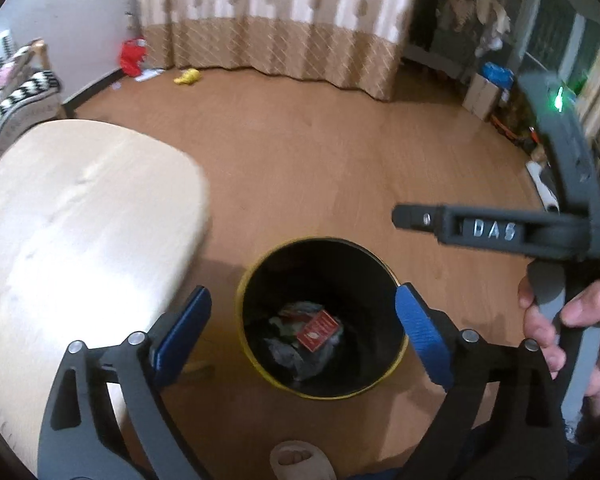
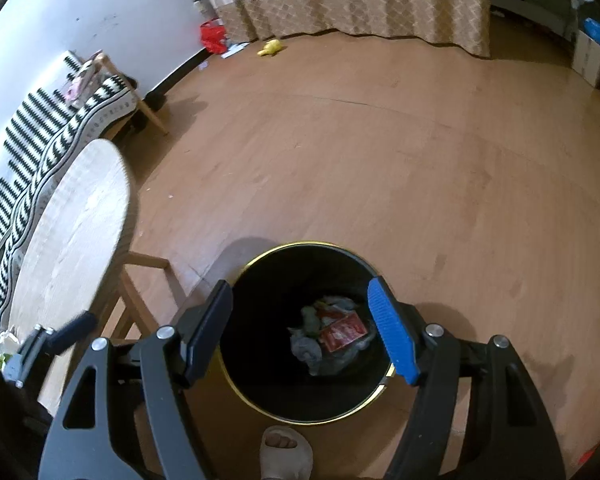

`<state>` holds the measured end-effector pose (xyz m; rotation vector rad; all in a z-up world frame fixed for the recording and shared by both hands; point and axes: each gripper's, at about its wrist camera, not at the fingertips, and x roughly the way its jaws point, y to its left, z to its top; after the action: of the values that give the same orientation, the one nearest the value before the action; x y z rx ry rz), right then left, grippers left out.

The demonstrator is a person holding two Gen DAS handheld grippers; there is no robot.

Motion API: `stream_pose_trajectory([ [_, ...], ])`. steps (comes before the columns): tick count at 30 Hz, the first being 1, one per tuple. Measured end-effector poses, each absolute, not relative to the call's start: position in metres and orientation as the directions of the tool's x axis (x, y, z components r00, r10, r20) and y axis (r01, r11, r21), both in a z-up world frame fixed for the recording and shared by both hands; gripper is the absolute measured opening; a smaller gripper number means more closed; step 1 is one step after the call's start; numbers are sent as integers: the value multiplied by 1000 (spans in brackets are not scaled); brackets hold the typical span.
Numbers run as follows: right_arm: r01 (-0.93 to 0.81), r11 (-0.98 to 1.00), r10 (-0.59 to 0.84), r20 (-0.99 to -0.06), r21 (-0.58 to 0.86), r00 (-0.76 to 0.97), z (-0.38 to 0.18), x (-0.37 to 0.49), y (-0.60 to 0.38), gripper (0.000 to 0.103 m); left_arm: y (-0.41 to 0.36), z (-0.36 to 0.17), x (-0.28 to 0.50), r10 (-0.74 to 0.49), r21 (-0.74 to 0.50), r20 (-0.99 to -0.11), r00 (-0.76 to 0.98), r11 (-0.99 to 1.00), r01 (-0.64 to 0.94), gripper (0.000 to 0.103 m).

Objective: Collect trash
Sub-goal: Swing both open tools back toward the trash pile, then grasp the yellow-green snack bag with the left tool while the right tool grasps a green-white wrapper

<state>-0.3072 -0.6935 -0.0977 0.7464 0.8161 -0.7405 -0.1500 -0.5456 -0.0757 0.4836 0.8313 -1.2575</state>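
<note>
A black trash bin with a yellow rim (image 1: 384, 268) stands on the wooden floor below both grippers; it also shows in the right wrist view (image 2: 260, 260). Inside lie crumpled wrappers and a red packet (image 1: 316, 330) (image 2: 342, 332). My left gripper (image 1: 304, 320) is open and empty above the bin. My right gripper (image 2: 300, 316) is open and empty above the bin too. The right gripper's body (image 1: 480, 230) shows at the right of the left wrist view, held by a hand (image 1: 572, 340).
A round light wooden table (image 1: 80, 220) (image 2: 72, 220) stands left of the bin. A striped sofa (image 2: 40, 140) sits behind it. A yellow item (image 1: 188, 77) (image 2: 271, 47) and a red bag (image 1: 132, 58) (image 2: 213, 36) lie by the curtain. My slippered foot (image 2: 286, 454) is near the bin.
</note>
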Motion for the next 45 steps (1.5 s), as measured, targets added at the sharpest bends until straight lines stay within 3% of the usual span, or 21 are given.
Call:
stream_pose_trajectory([
  [11, 556, 773, -131, -781, 305, 610, -55, -178, -592, 69, -378, -23, -27, -587, -88, -708, 393, 625, 776, 93],
  [17, 314, 900, 38, -771, 303, 635, -37, -84, -482, 69, -230, -6, 50, -430, -88, -692, 580, 848, 523, 93],
  [23, 92, 952, 180, -779, 290, 601, -33, -12, -363, 69, -120, 0, 95, -300, -72, -664, 685, 937, 341, 93],
  [30, -59, 967, 237, -795, 246, 559, -47, 40, -276, 69, -82, -18, 139, -265, -48, -675, 689, 947, 317, 93],
  [38, -126, 963, 270, -803, 240, 531, -60, 66, -252, 69, -76, -45, 148, -261, -14, -693, 672, 937, 349, 92],
  [39, -130, 961, 274, -803, 243, 529, -61, 70, -249, 70, -75, -45, 149, -275, -27, -690, 669, 934, 356, 87],
  [40, -133, 960, 278, -803, 245, 528, -62, 71, -250, 70, -74, -46, 149, -299, -53, -692, 657, 929, 366, 68],
  [41, -134, 960, 278, -802, 245, 529, -62, 74, -249, 71, -72, -47, 150, -326, -89, -700, 635, 922, 376, 59],
  [45, -146, 953, 301, -789, 264, 535, -61, 84, -244, 78, -64, -42, 145, -335, -114, -698, 633, 925, 363, 49],
])
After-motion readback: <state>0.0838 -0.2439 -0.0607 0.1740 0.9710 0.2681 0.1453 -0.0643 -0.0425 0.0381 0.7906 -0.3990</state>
